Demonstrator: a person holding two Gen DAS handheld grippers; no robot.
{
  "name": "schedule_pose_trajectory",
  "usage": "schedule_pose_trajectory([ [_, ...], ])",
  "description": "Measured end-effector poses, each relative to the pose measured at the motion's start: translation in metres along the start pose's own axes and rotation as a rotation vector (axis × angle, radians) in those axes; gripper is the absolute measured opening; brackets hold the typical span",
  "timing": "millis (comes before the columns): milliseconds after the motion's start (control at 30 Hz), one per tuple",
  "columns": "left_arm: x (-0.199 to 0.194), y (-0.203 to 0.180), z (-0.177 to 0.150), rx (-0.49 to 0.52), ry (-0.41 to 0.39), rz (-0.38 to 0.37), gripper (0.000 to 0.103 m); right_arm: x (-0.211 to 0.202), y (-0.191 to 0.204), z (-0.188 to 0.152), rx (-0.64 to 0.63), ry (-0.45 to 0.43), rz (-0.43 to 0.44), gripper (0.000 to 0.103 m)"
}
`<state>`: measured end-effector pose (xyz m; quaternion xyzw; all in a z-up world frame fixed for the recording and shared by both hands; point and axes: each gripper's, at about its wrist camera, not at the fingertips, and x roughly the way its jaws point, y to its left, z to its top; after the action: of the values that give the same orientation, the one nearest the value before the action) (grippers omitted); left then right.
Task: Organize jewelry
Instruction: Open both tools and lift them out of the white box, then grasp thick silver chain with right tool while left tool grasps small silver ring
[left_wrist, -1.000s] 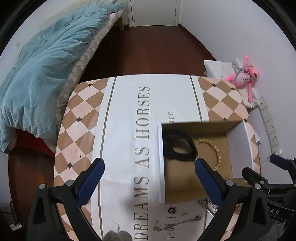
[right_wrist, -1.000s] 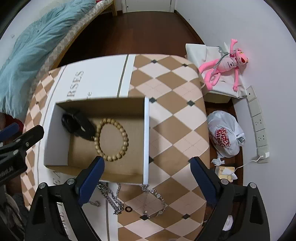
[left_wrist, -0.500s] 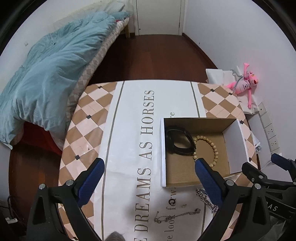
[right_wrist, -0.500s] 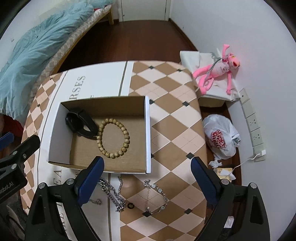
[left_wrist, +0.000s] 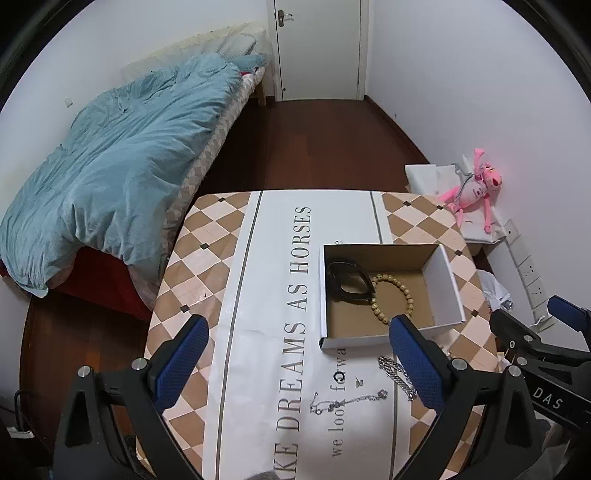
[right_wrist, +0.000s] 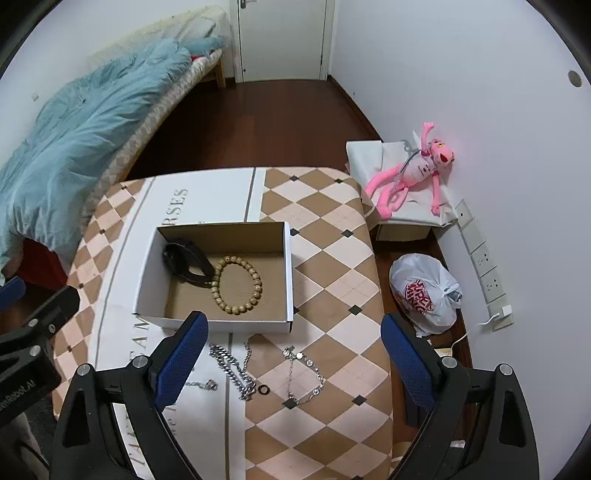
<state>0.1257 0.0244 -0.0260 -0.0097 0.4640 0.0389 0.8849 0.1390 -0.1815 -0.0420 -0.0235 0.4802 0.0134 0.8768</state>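
Teal duvet (left_wrist: 110, 162): heaped on the bed at far left, apart from the table.
Left gripper (left_wrist: 299, 354): blue-padded fingers spread wide, nothing between them, held above the table's near edge.
Table (right_wrist: 332, 229): covered in a tan-and-cream diamond cloth with a white lettered band running down its left part.
Box (right_wrist: 288, 280): open cardboard, white outside and brown inside, sitting on the table partly over the white band.
Black band (right_wrist: 186, 260): in the box's left half, leaning toward the far-left corner.
Bead bracelet (right_wrist: 236, 284): wooden, lying flat in the box, touching the black band's right side.
Thin chain (left_wrist: 347, 400): on the white band, near side of the box, left of the other loose pieces.
Thick chain (right_wrist: 232, 369): silver links, on the table just in front of the box.
Ring (right_wrist: 263, 389): small and dark, just right of the thick chain's near end.
Disc chain (right_wrist: 304, 373): a fine looped chain on the diamond cloth, right of the ring, outside the box.
Right gripper (right_wrist: 291, 354): fingers parted wide and empty, over the loose chains.
Plastic bag (right_wrist: 424, 291): white with red print, on the floor right of the table.
Pink toy (right_wrist: 413, 173): sprawled on a white box by the right wall.
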Motion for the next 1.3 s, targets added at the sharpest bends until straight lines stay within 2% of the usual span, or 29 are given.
schedule_pose_trajectory([
  [200,-0.019,0.004,-0.008,-0.016,-0.023,0.023,0.100,-0.023,-0.001,-0.009,0.018,-0.027,0.026,0.096],
  [367,-0.015,0.009,-0.025,-0.027,-0.010,0.063,0.100,-0.020,-0.007,-0.028,0.060,0.004,0.035,0.096],
  [600,0.027,0.009,-0.059,-0.007,0.078,0.095,0.100,0.042,-0.033,-0.074,0.169,0.149,0.056,0.096],
  [733,0.057,0.006,-0.082,0.004,0.146,0.109,0.100,0.072,-0.037,-0.102,0.214,0.204,0.136,0.095],
  [767,0.064,0.005,-0.087,0.008,0.158,0.114,0.100,0.079,-0.033,-0.108,0.217,0.211,0.177,0.092],
  [833,0.073,0.006,-0.096,0.010,0.175,0.131,0.100,0.089,-0.023,-0.114,0.202,0.223,0.212,0.072],
  [933,0.080,0.009,-0.108,0.021,0.190,0.147,0.100,0.103,-0.006,-0.122,0.180,0.221,0.239,0.062],
  [1067,0.086,0.015,-0.116,0.029,0.209,0.167,0.100,0.114,0.016,-0.125,0.153,0.193,0.254,0.057],
  [1100,0.087,0.017,-0.118,0.025,0.212,0.168,0.100,0.115,0.018,-0.125,0.145,0.188,0.252,0.052],
  [1167,0.088,0.019,-0.120,0.018,0.218,0.172,0.100,0.122,0.028,-0.127,0.111,0.191,0.240,0.033],
  [1233,0.089,0.019,-0.121,0.015,0.223,0.169,0.100,0.123,0.033,-0.125,0.088,0.172,0.205,0.008],
  [1300,0.089,0.017,-0.121,0.017,0.223,0.163,0.100,0.124,0.031,-0.125,0.108,0.173,0.218,0.007],
])
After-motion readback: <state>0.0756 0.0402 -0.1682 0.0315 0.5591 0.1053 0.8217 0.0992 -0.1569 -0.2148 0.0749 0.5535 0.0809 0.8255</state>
